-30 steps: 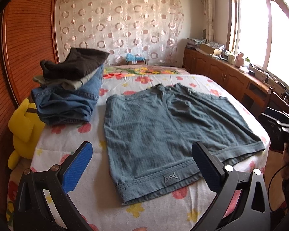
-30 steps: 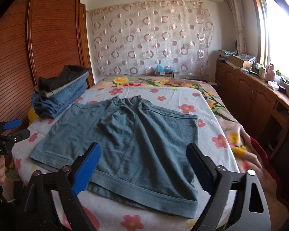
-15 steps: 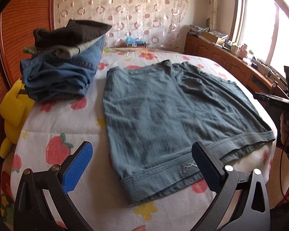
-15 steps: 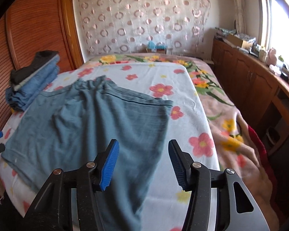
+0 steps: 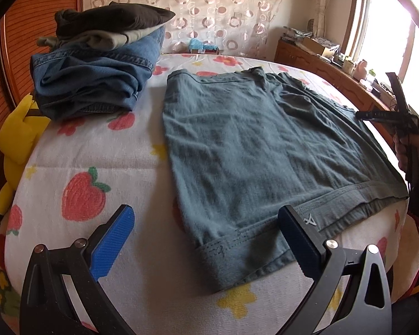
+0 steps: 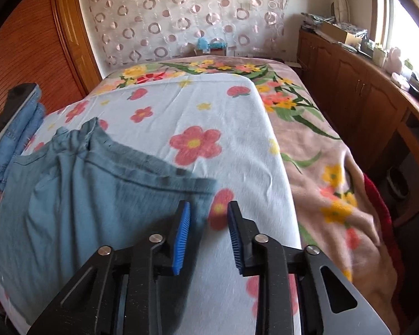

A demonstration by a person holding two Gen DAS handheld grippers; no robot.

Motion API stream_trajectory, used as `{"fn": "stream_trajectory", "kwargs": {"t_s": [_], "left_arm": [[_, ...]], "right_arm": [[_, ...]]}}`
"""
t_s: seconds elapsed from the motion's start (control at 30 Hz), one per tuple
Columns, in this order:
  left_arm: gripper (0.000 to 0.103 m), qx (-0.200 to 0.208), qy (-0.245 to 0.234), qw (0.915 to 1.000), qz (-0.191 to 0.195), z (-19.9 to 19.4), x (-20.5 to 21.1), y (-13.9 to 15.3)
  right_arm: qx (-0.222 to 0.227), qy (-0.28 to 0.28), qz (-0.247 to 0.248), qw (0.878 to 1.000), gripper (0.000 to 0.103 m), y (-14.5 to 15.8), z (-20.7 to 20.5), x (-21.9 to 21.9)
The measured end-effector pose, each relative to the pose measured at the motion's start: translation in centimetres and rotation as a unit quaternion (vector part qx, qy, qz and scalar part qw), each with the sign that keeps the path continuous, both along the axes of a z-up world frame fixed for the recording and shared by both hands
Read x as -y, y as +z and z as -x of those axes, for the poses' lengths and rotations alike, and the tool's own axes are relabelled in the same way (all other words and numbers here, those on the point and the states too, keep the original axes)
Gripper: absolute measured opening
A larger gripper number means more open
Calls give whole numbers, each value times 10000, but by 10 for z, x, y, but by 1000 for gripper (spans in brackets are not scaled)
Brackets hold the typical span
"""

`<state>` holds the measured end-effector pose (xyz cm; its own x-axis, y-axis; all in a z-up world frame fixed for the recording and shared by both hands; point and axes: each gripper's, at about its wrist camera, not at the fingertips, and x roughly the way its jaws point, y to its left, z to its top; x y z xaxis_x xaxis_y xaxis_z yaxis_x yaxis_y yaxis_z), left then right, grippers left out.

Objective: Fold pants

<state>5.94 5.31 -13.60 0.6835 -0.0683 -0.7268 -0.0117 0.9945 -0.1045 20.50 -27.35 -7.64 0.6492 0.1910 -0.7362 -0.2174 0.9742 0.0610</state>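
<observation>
Grey-blue shorts [image 5: 251,150] lie spread flat on the flowered bed sheet [image 5: 97,167]. My left gripper [image 5: 205,212] hovers open and wide just above the near hem; its right finger covers the small white logo and nothing is between the pads. My right gripper [image 6: 208,205] is over the far right corner of the shorts [image 6: 83,195]. Its jaws are closing and stand narrow. The cloth edge lies below the left pad and the sheet shows in the gap; the pads press on nothing. The right gripper [image 5: 388,114] also shows in the left wrist view, held by a hand [image 5: 405,150].
A stack of folded jeans and dark clothes [image 5: 97,64] sits at the back left of the bed, with a yellow plush toy [image 5: 16,139] beside it. A pink floral blanket [image 6: 321,167] hangs off the right side. A low wooden cabinet [image 6: 363,97] runs under the window.
The left gripper sank closer to the near hem. The right gripper swung right, from the shorts' middle to their right corner, and its jaws narrowed from wide to a small gap.
</observation>
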Motion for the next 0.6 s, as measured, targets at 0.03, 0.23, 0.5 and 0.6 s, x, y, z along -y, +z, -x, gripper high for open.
{"fn": "stream_trajectory", "kwargs": {"t_s": [0.03, 0.23, 0.5, 0.6], "left_arm": [[103, 1, -1, 10000, -23, 1, 0, 0], [103, 6, -3, 10000, -96, -1, 2, -2], [103, 31, 64, 9999, -133, -1, 2, -2], [103, 28, 48, 9999, -146, 0, 2, -2]], "right_arm": [[-14, 6, -22, 10000, 22, 2, 2, -1], [-32, 275, -96, 9996, 4, 5, 13, -3], [183, -304, -31, 9994, 0, 12, 22, 32], [169, -308, -42, 9994, 0, 13, 34, 32]]}}
